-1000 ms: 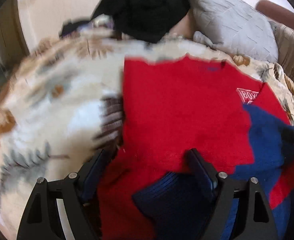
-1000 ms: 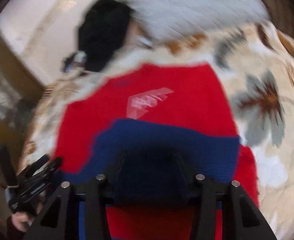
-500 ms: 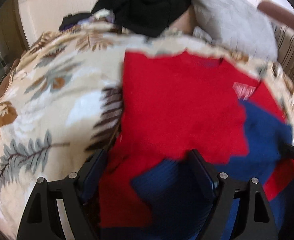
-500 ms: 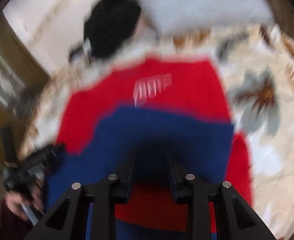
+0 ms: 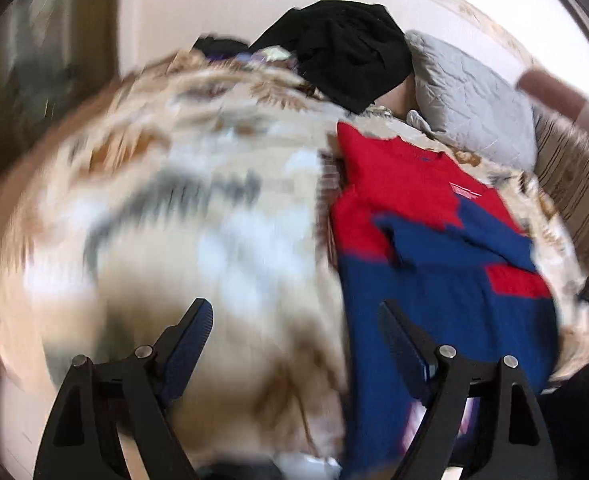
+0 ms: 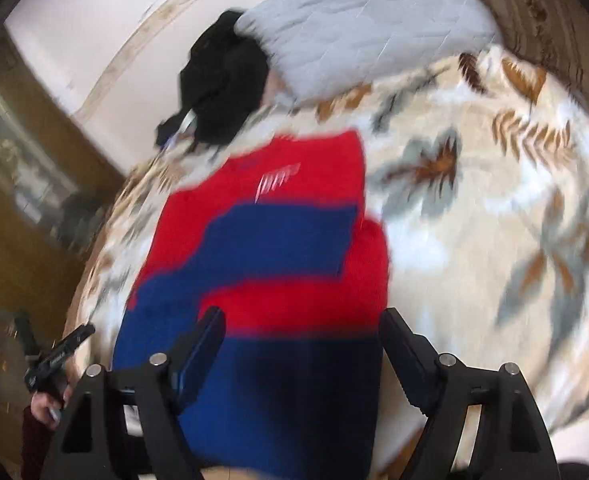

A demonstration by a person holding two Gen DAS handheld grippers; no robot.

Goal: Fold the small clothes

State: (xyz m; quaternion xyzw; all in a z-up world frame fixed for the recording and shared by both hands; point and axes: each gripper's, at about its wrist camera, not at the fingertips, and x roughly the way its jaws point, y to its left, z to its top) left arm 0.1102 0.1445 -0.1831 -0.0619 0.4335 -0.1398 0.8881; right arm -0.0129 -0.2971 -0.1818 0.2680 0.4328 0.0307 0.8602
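A red and blue sweater (image 5: 434, 240) lies flat on a leaf-patterned blanket (image 5: 174, 220), both blue sleeves folded in across its body; it also shows in the right wrist view (image 6: 278, 264). My left gripper (image 5: 294, 320) is open and empty, over the blanket at the sweater's left edge. My right gripper (image 6: 302, 328) is open and empty, above the sweater's lower blue part. The left gripper shows at the lower left of the right wrist view (image 6: 58, 356). Both views are blurred.
A heap of black clothes (image 5: 342, 48) lies at the far end of the bed beside a grey quilted pillow (image 5: 474, 100). A striped sofa back (image 5: 574, 184) runs along the right. The blanket (image 6: 494, 200) extends to the sweater's right.
Both grippers let go of the blue sleeves and pulled back; the right one shut, then opened. The left gripper swung left off the sweater. The sleeves now lie folded on the body.
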